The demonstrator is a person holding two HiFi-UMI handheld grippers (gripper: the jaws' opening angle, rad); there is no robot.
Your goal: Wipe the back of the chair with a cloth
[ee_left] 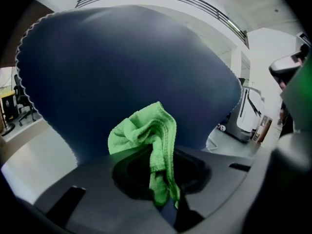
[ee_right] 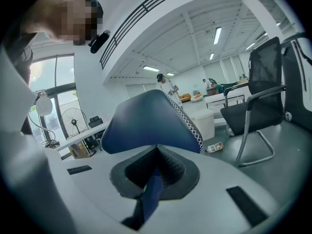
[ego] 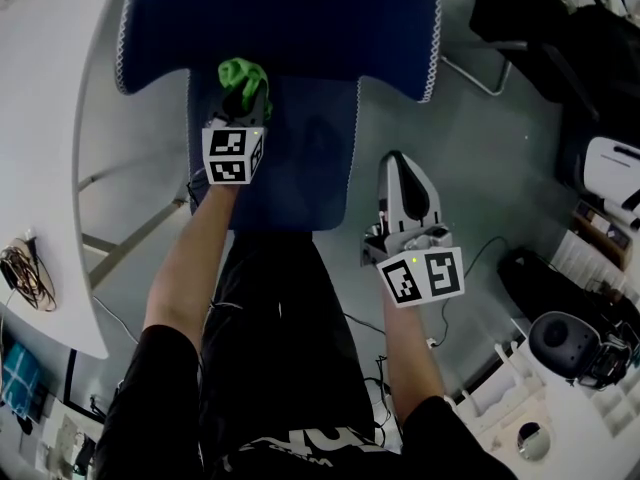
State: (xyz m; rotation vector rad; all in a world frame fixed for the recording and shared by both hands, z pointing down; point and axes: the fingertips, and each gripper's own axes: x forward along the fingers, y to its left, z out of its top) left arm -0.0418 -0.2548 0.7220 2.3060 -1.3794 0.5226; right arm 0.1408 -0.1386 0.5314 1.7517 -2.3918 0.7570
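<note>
The blue chair back spans the top of the head view, with the seat below it. A green cloth is bunched against the lower middle of the back, and my left gripper is shut on it. In the left gripper view the cloth hangs out of the left gripper right in front of the chair back. My right gripper hovers beside the seat's right edge, shut and holding nothing. The right gripper points at the chair back's side edge.
A white curved desk runs along the left, with a cable coil on it. A black cantilever chair stands to the right, and a bottle lies on the grey floor. White equipment sits at the far right.
</note>
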